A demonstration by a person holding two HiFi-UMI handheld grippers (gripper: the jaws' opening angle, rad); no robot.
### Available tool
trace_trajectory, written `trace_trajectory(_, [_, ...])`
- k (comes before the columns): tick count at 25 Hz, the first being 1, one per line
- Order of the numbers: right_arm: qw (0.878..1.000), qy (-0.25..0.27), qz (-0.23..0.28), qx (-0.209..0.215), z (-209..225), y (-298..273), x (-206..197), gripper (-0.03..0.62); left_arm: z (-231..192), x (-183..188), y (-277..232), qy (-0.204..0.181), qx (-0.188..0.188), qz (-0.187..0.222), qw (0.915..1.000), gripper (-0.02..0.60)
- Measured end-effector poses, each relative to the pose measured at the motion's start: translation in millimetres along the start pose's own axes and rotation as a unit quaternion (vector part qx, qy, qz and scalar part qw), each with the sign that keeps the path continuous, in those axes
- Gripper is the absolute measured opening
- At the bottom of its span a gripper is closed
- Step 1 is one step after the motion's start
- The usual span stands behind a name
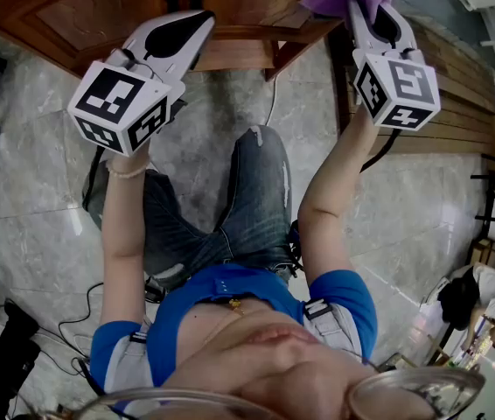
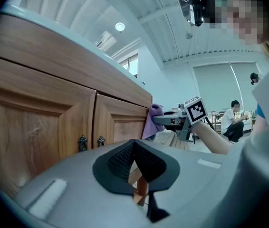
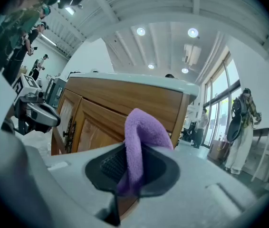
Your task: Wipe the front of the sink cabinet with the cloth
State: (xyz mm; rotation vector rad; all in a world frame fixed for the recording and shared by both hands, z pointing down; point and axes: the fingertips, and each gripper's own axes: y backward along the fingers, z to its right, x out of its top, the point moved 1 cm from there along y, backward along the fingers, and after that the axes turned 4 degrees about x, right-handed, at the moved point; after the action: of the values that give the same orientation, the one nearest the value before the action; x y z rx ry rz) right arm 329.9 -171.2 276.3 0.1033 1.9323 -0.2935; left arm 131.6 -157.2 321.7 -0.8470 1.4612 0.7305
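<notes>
A bright room with recessed ceiling lights, tall windows and other people standing well off opens behind both tools, and a polished grey tile floor (image 1: 38,173) lies under them, with a cable trailing near the person's legs. Straight ahead of both stands the sink cabinet (image 2: 53,103), panelled brown wood under a pale counter (image 3: 139,81). The left hand-held gripper (image 2: 135,151) points at the doors with its jaws together on nothing. The right hand-held gripper (image 3: 129,160) is clamped on the cloth (image 3: 139,137), a purple fold that sticks out past its tips. Seen from the left one, the cloth meets the cabinet front at its far corner, though firm contact cannot be confirmed. Little of the cloth seems to be inside the jaws, so a hard drag across the grain could probably pull it free. The fold covers only the tips, so a tilted stroke might let the hard jaw shell scrape the wood. The raised door frames ahead may catch the cloth's loose edge. Two small dark door handles (image 2: 91,142) beyond the left jaws could snag it, and the glossy floor looks slippery for a crouching person.
</notes>
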Motion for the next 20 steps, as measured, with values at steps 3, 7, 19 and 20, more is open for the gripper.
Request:
trace_trajectory(3, [1.0,-0.006,-0.009,0.002,-2.9,-1.5,-10.8,0.055,2.4,0.1,0.8,-0.002,-0.003,0.0,1.0,0.0])
trace_trajectory(7, [1.0,-0.013,-0.025,0.006,-8.9,-4.7,-27.7,0.055,0.1,-3.6,0.8,0.0,-0.001,-0.006,1.0,0.0])
trace_trajectory(19, [0.999,-0.021,-0.04,0.006,-15.6,-10.1,-40.9,0.055,1.6,-8.3,-2.9,-0.001,-0.004,-0.015,0.9999,0.0])
trace_trajectory(20, [0.999,-0.018,-0.042,0.005,-17.5,-10.6,-40.6,0.055,1.5,-9.4,-2.7,0.0,-0.004,-0.016,0.9999,0.0])
